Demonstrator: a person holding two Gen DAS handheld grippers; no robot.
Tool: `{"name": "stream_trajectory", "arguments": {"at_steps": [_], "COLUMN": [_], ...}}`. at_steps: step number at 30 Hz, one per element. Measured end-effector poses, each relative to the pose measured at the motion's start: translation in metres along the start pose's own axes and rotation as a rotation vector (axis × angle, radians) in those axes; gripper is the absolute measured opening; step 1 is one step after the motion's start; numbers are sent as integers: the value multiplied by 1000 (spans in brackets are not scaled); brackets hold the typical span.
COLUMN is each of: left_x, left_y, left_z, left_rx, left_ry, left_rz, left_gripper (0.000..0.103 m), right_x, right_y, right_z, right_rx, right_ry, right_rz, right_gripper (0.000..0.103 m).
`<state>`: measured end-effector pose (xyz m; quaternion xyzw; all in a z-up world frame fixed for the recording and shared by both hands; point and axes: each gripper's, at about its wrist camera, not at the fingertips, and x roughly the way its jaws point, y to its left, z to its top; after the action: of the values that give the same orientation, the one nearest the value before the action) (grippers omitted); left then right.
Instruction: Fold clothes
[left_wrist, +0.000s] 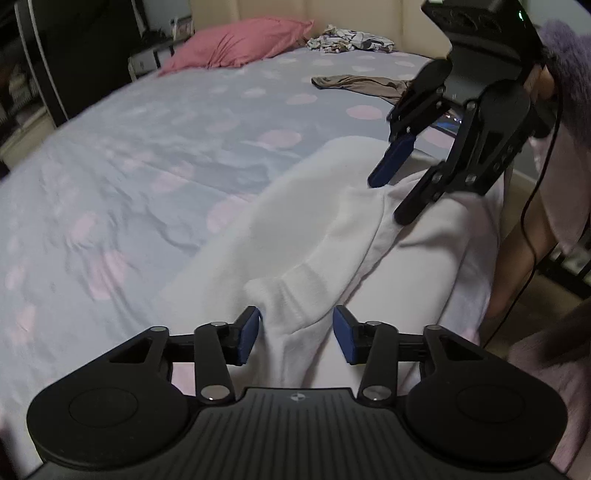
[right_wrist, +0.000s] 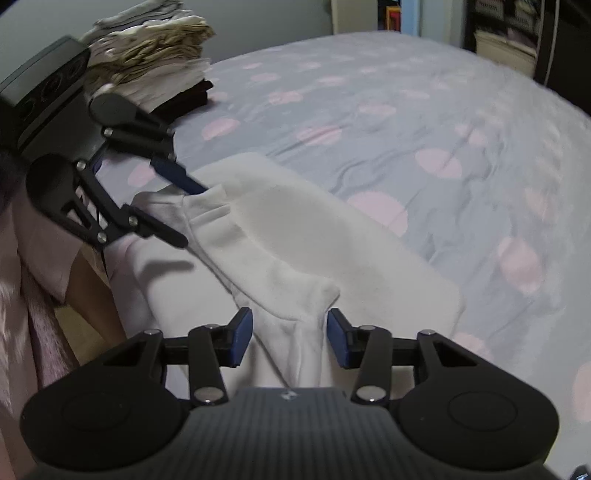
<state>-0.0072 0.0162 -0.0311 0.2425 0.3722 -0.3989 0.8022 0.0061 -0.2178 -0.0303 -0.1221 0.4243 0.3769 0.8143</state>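
Left wrist view: the left tool (left_wrist: 297, 334), pads spread wide, straddles a ridge of a white garment (left_wrist: 332, 236) lying at the near edge of a bed (left_wrist: 147, 155) with a pale blue, pink-dotted sheet. Beyond it the right tool (left_wrist: 388, 201) hangs over the same cloth, its fingers parted. A pink pillow (left_wrist: 236, 46) and a brown garment (left_wrist: 362, 85) lie farther up the bed.

Right wrist view: the right tool (right_wrist: 290, 338) is open astride a bunched fold of the white garment (right_wrist: 314, 229). The left tool (right_wrist: 194, 216), open, sits at the garment's far corner. A pile of folded clothes (right_wrist: 155, 62) stands behind.
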Motion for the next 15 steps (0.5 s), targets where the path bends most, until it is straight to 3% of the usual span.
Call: {"name": "stream_trajectory", "arguments": {"at_steps": [2, 3, 10, 15], "left_x": [1, -1, -31, -30], "left_y": [1, 1, -3, -18], "left_z": [0, 0, -5, -15], "left_rx": [-11, -9, 13, 49], "left_ry": [-7, -19, -83, -41], "left_rz": [-5, -6, -76, -133], "left_gripper": [10, 9, 5, 4], "right_x": [-1, -4, -42, -46], "right_y": [-3, -3, 5, 16], "right_z": [0, 0, -9, -22], "right_rx": [6, 1, -68, -118], "right_ry": [-11, -19, -66, -25], "right_rz": [15, 21, 100, 141], "right_gripper": [22, 16, 13, 14]}}
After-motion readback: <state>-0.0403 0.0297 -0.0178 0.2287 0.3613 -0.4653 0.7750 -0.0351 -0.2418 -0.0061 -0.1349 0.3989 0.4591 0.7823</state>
